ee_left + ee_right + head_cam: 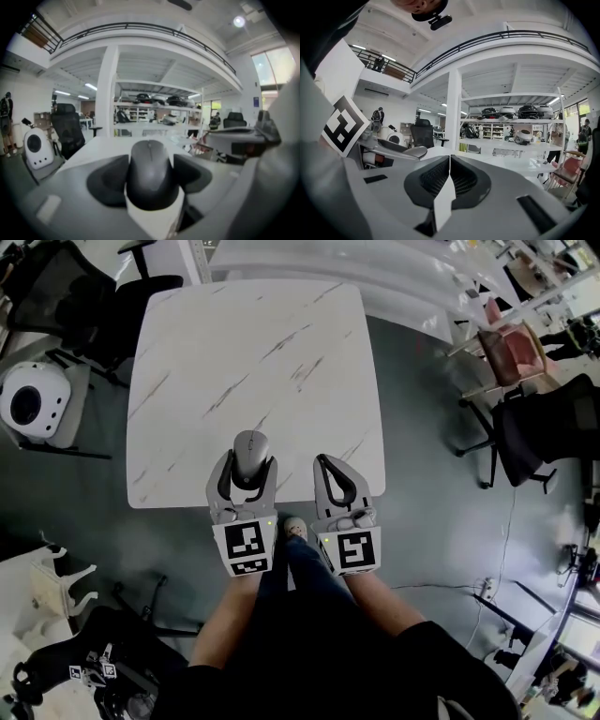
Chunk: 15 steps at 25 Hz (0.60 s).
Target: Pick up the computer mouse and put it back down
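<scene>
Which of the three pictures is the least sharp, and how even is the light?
Left gripper view: the softest, with the computer mouse and the background both blurred. Right gripper view: sharper, with black rounded corners from the wide-angle lens. Head view: sharp, in even light, with only faint shadows on the table.

Overhead and close level views, table (244,352) shared
</scene>
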{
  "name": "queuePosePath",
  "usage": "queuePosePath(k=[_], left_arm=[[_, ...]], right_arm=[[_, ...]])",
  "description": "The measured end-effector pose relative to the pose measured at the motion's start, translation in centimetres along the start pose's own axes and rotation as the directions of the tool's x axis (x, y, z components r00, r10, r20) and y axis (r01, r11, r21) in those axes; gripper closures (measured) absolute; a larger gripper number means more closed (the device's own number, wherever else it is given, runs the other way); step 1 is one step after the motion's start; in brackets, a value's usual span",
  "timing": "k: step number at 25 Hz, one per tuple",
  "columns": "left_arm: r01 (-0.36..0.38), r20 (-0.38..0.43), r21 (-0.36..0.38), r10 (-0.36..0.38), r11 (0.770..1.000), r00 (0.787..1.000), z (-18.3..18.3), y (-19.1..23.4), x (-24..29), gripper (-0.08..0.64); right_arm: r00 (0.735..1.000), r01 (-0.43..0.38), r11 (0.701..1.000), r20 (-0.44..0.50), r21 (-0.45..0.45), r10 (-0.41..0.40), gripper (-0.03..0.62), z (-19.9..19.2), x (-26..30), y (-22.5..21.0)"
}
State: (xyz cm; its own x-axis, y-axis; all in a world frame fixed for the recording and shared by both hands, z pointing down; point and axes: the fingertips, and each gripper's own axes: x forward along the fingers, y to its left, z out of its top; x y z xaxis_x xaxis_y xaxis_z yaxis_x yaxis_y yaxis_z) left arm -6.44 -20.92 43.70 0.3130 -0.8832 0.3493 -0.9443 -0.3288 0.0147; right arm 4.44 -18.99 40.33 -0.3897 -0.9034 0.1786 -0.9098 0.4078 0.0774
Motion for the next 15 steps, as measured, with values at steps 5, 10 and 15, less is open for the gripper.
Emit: queuePosePath(k=[5, 10, 15], left_arm=[[-0.008, -0.070, -0.024, 0.006, 1.000, 0.998, -3.6, 0.3, 1.8, 0.259], [-0.015, -0.139, -0.041, 0.009, 0.999, 0.990, -7.1, 0.4, 3.2, 0.259], [-0.018, -0.211, -0.048, 0.007, 0.999, 0.977, -9.8, 0.1, 4.6, 0.259]], right_arm=[[1.000, -0.013, 1.000, -0.027, 0.023, 0.014, 0.572, -2.4, 1.3, 0.3], [0.998, -0.028, 0.999, -0.062, 0.032, 0.030, 0.572, -4.6, 2.0, 0.7], [0.995, -0.023, 0.999, -0.096, 0.039, 0.027, 0.572, -6.4, 2.6, 0.6]])
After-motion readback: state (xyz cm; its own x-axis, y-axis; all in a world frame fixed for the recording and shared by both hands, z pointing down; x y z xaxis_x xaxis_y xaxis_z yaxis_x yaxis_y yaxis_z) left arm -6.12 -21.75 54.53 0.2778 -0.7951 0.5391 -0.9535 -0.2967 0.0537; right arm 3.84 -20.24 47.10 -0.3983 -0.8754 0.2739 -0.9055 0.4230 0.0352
